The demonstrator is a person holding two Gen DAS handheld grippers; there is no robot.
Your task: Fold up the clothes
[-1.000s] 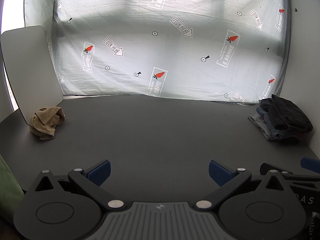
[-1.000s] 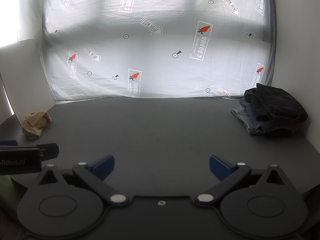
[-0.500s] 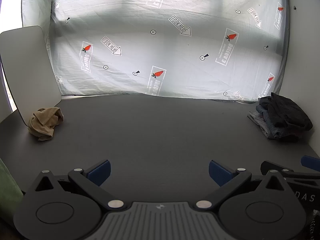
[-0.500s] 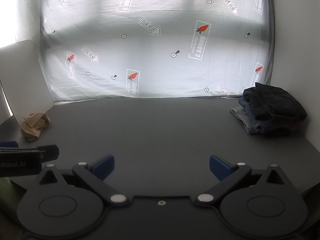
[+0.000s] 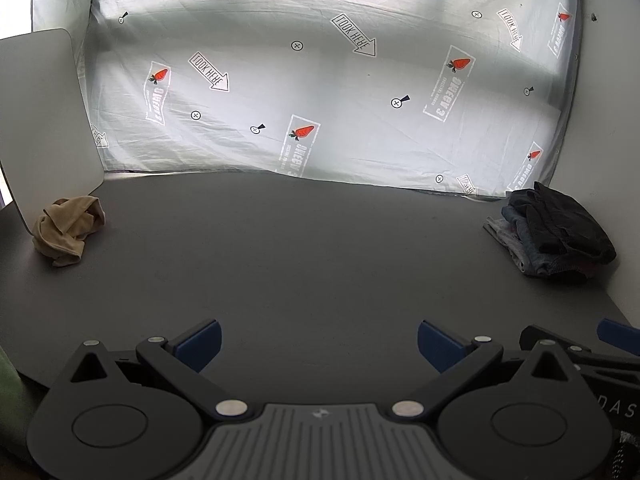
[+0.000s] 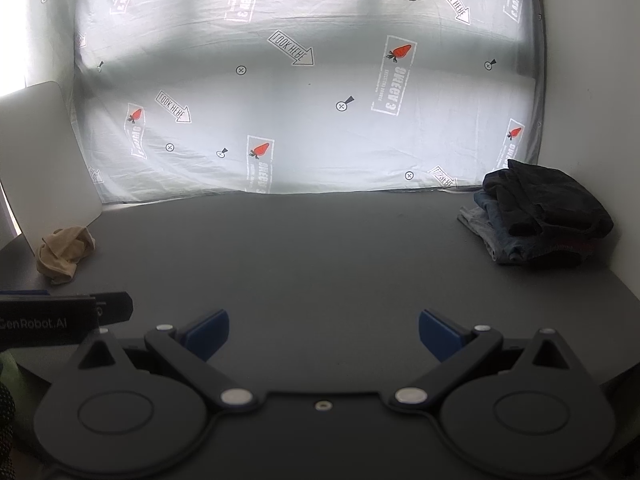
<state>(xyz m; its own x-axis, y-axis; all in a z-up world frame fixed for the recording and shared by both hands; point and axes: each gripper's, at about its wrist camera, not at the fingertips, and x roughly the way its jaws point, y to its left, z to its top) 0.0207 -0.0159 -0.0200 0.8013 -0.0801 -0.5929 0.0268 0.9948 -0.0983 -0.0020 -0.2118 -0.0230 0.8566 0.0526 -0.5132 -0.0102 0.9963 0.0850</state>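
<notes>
A crumpled tan garment lies at the far left of the dark table, by a leaning white board. It also shows in the right wrist view. A stack of dark clothes sits at the far right; it also shows in the right wrist view. My left gripper is open and empty, low over the table's near edge. My right gripper is open and empty, beside it on the right. Each gripper shows at the other view's edge.
A white board leans at the far left. A printed pale sheet hangs behind the table. A white wall closes the right side. A bit of green cloth shows at the near left edge.
Both grippers have drifted slightly, so the view shifted a little. Both stay open and empty. The clothes have not moved.
</notes>
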